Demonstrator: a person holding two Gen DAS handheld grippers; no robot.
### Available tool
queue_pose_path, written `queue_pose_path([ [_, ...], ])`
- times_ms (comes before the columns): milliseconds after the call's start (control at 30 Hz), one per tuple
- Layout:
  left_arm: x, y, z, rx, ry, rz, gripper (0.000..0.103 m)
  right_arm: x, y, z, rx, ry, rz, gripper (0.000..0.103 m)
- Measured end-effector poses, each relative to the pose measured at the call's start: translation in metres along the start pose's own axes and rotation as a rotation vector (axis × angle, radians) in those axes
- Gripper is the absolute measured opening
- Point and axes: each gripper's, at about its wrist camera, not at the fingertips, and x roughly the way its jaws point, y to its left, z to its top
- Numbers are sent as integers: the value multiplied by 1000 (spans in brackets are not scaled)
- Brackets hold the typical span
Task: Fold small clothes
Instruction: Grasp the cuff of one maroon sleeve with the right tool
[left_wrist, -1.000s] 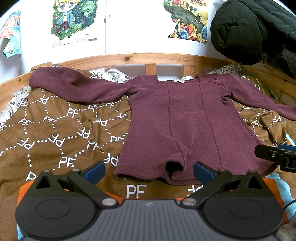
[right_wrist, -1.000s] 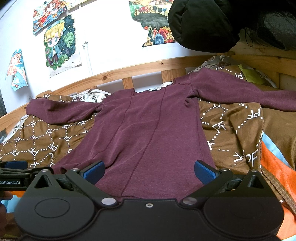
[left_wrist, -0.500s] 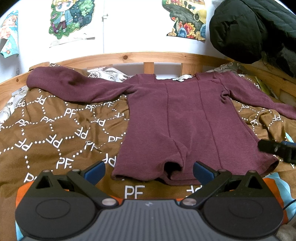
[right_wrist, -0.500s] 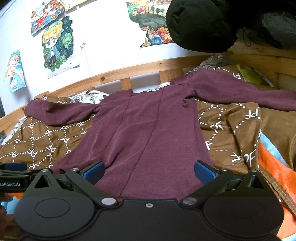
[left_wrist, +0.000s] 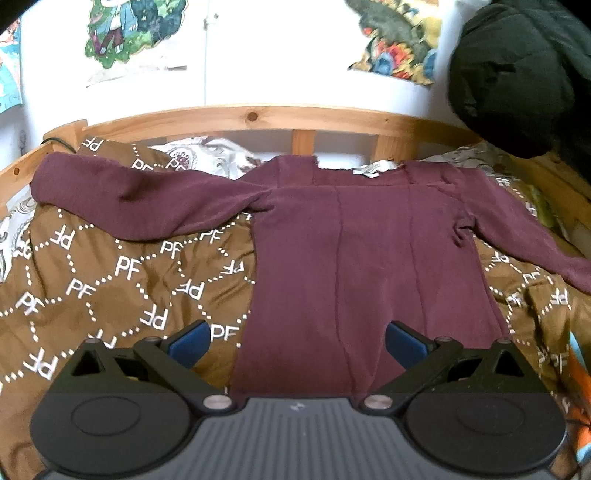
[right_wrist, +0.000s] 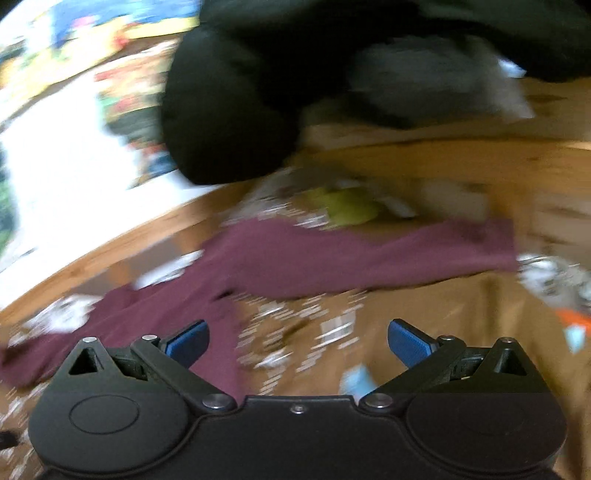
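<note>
Clearly, the maroon long-sleeved knit top (left_wrist: 369, 266) lies flat and unfolded on the brown monogram-print bedspread (left_wrist: 110, 288), both sleeves spread wide, neckline toward the wooden bed rail (left_wrist: 251, 116). To start the fold well, I judge each sleeve should be pinched near its cuff and laid across the body without dragging the torso. The left gripper (left_wrist: 297, 341) hovers low over the hem, pointing up the garment, jaws wide apart and empty. The right gripper (right_wrist: 297, 341), also spread open and empty, faces the right sleeve (right_wrist: 369, 254) in a motion-blurred view.
</note>
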Motion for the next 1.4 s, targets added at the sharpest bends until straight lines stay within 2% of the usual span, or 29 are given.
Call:
queue_pose_path([
  [100,3,-6,23,-11,29,-14,103,24,-39,17,180,56,-33,103],
  [200,7,-17,35,-4,17,-34,103,46,-64,25,330,80,-95,103],
  [300,16,-29,27,-4,35,-70,103,67,-72,29,429,70,-161,103],
  [400,33,-37,12,-23,121,-105,103,86,-70,29,494,36,-248,103],
  [467,44,-41,6,-34,189,-133,103,99,-69,29,516,20,-309,103],
  [533,49,-42,1,-42,220,-144,103,114,-65,30,481,20,-389,103],
  [633,52,-44,-2,-21,223,-131,103,138,-60,28,390,17,-504,103],
  [733,53,-48,-1,-19,213,-114,103,142,-63,17,364,-57,-527,102],
  [800,56,-51,-2,-19,215,-112,103,139,-64,13,361,-104,-531,96],
  [833,58,-53,-2,-18,219,-108,103,136,-65,11,363,-123,-528,89],
  [867,59,-54,-3,-18,222,-107,103,133,-66,11,369,-144,-525,78],
  [900,60,-56,-3,-18,224,-108,103,131,-68,10,378,-161,-521,73],
  [967,62,-59,-3,-14,230,-113,103,129,-71,11,385,-177,-510,47],
  [1067,64,-67,-4,4,231,-122,103,126,-70,13,359,-192,-512,27],
  [1233,64,-79,-6,39,225,-145,103,110,-45,18,198,-301,-506,15],
  [1400,61,-84,-6,58,211,-155,103,96,-6,16,-55,-460,-463,14],
])
